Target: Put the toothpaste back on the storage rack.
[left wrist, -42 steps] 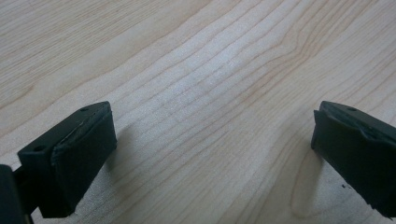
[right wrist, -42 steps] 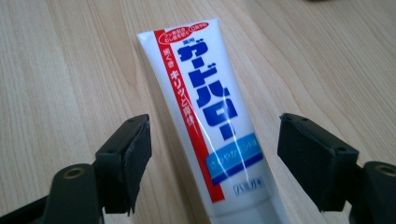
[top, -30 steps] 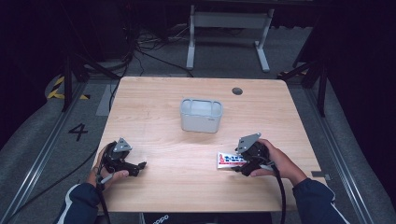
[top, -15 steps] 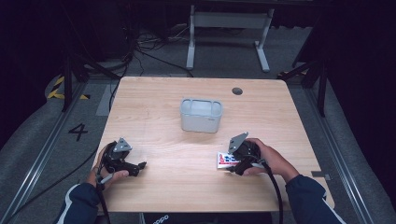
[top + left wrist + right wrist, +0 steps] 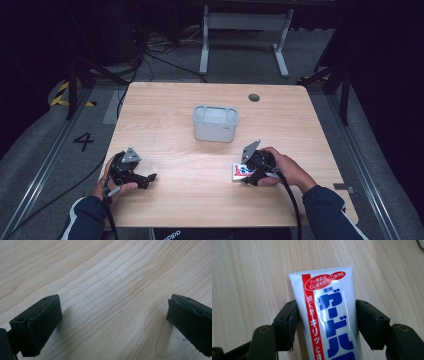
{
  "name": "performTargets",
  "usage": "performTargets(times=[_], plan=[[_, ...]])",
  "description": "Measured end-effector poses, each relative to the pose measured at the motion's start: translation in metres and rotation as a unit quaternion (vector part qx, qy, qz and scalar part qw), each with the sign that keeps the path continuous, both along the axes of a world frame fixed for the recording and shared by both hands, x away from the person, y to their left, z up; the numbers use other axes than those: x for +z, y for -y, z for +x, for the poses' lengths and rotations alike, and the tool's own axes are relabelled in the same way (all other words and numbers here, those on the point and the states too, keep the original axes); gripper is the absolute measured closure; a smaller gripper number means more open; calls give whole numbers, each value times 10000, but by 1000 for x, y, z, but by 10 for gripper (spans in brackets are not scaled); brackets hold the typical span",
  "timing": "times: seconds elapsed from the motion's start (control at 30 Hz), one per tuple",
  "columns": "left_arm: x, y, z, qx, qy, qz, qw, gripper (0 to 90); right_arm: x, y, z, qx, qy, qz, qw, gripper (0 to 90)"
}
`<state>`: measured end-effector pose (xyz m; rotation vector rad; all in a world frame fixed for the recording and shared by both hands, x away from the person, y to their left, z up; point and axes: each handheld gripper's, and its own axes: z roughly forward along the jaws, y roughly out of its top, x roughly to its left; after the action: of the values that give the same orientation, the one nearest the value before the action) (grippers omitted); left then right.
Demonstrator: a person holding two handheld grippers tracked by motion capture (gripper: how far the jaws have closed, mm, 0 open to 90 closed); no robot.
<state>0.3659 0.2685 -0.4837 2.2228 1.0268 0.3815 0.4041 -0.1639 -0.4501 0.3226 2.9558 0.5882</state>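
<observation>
A white toothpaste tube [image 5: 238, 171] with red and blue print lies flat on the wooden table [image 5: 165, 115], toward the front right. My right gripper [image 5: 247, 175] straddles it. In the right gripper view the tube [image 5: 329, 290] runs up between the two black pads [image 5: 288, 320], which touch its two edges. These jaws have just been closing around it. My left gripper [image 5: 150, 180] rests near the front left of the table. Its jaws stand wide apart in the left gripper view, with bare wood between the fingers [image 5: 42, 325] of this gripper [image 5: 112, 322].
A grey open bin [image 5: 216, 131] stands in the middle of the table, beyond the tube. A small round hole [image 5: 254, 97] sits near the far edge. Dark floor with cables and a metal frame lies behind the table.
My right gripper has slid left over the tube and its jaws have come in against the tube's sides. The left gripper has stayed where it was.
</observation>
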Motion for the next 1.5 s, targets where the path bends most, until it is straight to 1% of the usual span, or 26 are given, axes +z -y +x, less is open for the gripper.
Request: performTargets(times=[0.03,0.13,0.23,0.3,0.37,0.4,0.47,0.57,0.77,0.97,1.03,1.1,1.33,1.37,1.5], plan=[[0,0,0,1,1,1,10000,5,0,-1,0,-24,13,-34,10000,392],[0,0,0,0,0,1,10000,5,2,-2,1,-22,-41,-123,9999,406],[0,0,0,-2,0,4,10000,4,2,-2,2,-80,-112,-127,9998,434],[0,0,0,-1,-1,8,10000,4,2,-2,2,-136,-88,-112,9998,456],[0,0,0,-3,0,6,10000,4,3,-2,2,-103,-75,-146,9998,471],[0,0,0,-2,-1,4,10000,5,3,-2,1,-162,-41,-153,9997,479],[0,0,0,-2,-1,4,10000,4,3,-2,1,-178,-28,-167,9997,495],[0,0,0,-3,-1,1,10000,5,3,-2,2,-202,-2,-127,9997,515],[0,0,0,1,0,-1,10000,4,4,2,4,-274,-42,40,9996,548],[0,0,0,-2,0,3,10000,5,6,5,5,-439,-1,158,9989,578],[0,0,0,-2,-1,1,10000,4,8,7,5,-454,-24,223,9987,585],[0,0,0,0,-2,1,10000,4,11,10,6,-544,5,352,9979,591],[0,0,0,0,0,2,10000,4,21,16,4,-681,101,668,9954,604],[0,0,0,-4,-1,1,10000,4,23,18,4,-658,129,733,9951,607],[0,0,0,-10,5,5,10000,4,28,24,3,-785,142,969,9921,615]])
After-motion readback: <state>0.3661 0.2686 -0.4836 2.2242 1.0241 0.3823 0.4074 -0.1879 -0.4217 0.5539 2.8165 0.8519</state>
